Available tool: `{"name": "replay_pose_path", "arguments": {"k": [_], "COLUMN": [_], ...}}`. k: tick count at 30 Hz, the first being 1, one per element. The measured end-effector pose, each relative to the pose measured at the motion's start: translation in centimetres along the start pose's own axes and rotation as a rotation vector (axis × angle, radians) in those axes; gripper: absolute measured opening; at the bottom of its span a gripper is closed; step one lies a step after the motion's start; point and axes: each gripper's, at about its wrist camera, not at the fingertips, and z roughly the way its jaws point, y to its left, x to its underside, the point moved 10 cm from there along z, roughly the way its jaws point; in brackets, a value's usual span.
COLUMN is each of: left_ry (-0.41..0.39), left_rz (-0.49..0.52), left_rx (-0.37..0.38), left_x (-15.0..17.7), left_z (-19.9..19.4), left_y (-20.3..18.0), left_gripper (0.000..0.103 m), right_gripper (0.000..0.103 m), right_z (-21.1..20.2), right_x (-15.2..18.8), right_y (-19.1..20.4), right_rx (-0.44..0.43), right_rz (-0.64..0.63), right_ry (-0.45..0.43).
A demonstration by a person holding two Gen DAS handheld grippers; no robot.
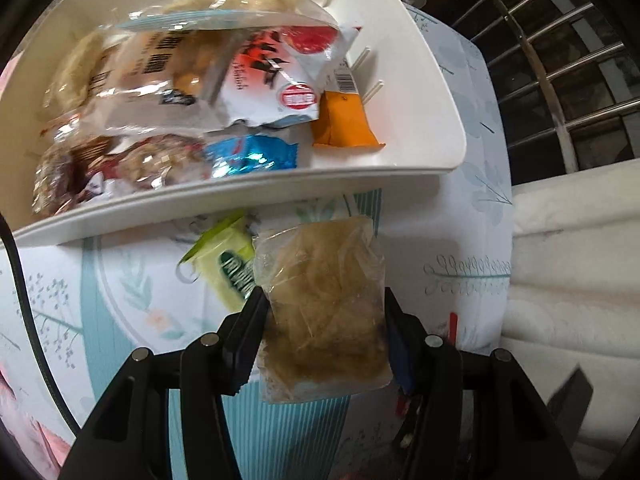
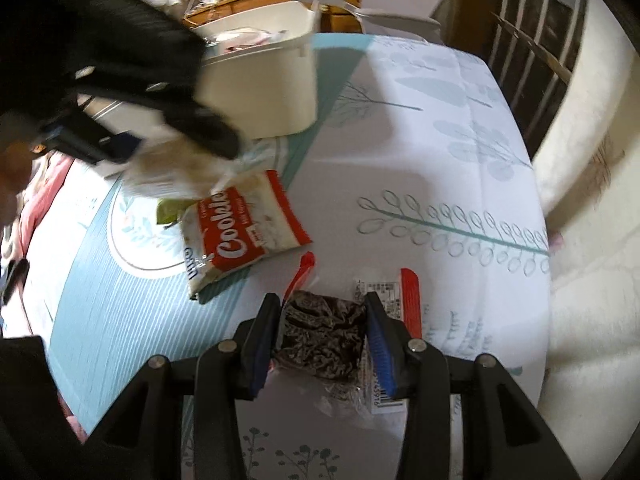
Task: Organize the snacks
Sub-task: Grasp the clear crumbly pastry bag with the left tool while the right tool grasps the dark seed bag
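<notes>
My left gripper (image 1: 324, 300) is shut on a clear packet of tan snack (image 1: 324, 300) and holds it above the table, just short of the white bin (image 1: 420, 80). The bin holds several snack packets, among them a red-and-white bag (image 1: 276, 80) and an orange pouch (image 1: 344, 120). My right gripper (image 2: 326, 308) is closed around a clear packet of dark brownie (image 2: 324, 332) with red ends, low over the table. The left gripper with its packet (image 2: 160, 176) shows blurred in the right wrist view, in front of the bin (image 2: 276, 88).
A red Cookie bag (image 2: 240, 232) lies on the patterned tablecloth (image 2: 440, 168). A green packet (image 1: 228, 264) lies beside it, below the bin. A white cushion (image 1: 572, 264) sits to the right of the table, and a metal window grille (image 1: 560, 60) stands behind.
</notes>
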Motion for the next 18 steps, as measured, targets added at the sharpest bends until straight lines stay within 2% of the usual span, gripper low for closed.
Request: {"name": "replay_pose_path", "arguments": {"k": [8,13,18], "left_ry": [0.023,0.046,0.044], "left_rz": [-0.018,0.006,0.084], "left_rx": [0.023,0.057,0.043], "left_x": [2.7,3.9,3.7], "left_z": [-4.1,-7.1,-10.7], "left_y": [3.9,6.2,8.8], "left_gripper": [0.053,0.053,0.053], "right_gripper": [0.042,0.042,0.042], "right_z": [-1.2,-3.3,-5.5], "right_x": [-0.7,-2.7,-6.0], "right_y": [-2.1,-2.0,-0.6], "right_rx": [0.016,0.025,0.048], "right_rz": [0.149,0.189,0.215], "right_ry": [0.008,-0.061,-0.132]}}
